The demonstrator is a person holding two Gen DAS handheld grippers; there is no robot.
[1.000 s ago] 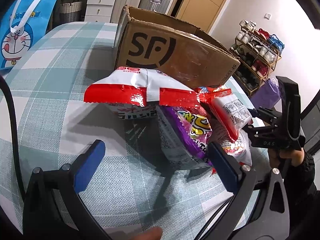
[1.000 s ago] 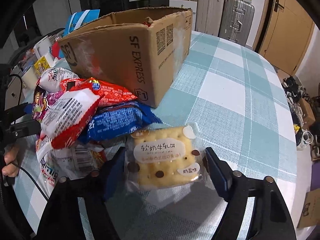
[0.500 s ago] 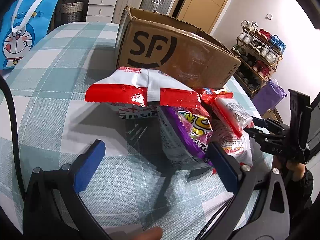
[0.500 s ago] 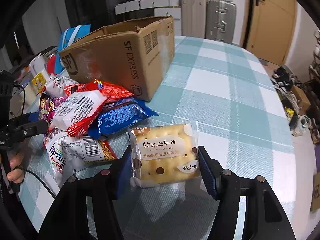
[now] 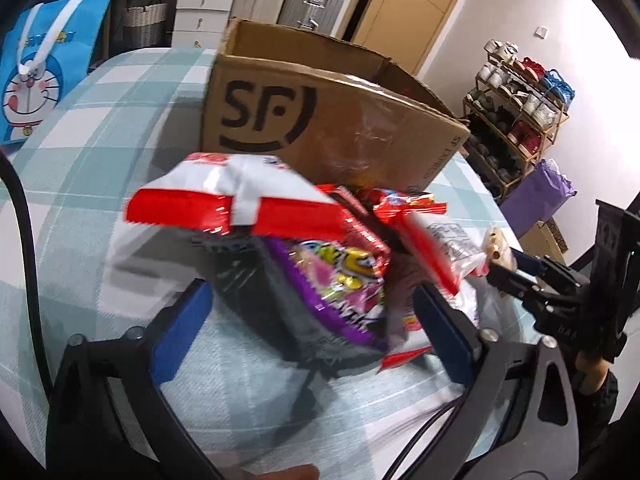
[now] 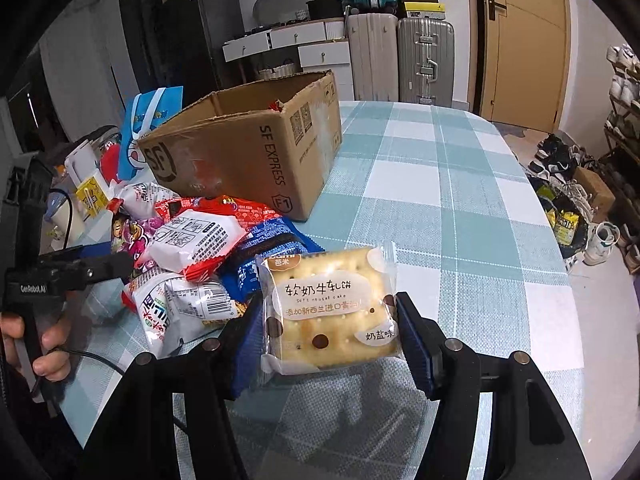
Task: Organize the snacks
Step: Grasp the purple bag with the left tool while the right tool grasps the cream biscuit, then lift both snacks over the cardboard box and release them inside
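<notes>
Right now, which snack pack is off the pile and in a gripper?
The clear-wrapped cracker pack, pinched between the right gripper pads. The other packs, like the blue pack, lie heaped beside the cardboard box.

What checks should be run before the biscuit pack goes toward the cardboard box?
1. Grip: right gripper has its jaws shut on the biscuit pack, pads on both side edges. Ok.
2. Pack clear of table: it appears lifted above the checked tablecloth. Ok.
3. Cardboard box open on top: flaps stand up. Ok.
4. Room inside the box: interior mostly hidden. Cannot tell.
5. Left gripper: jaws open around the purple bag in the snack pile, low beside the route. Ok.
6. Left view sharpness: blurred. Not ok.
</notes>
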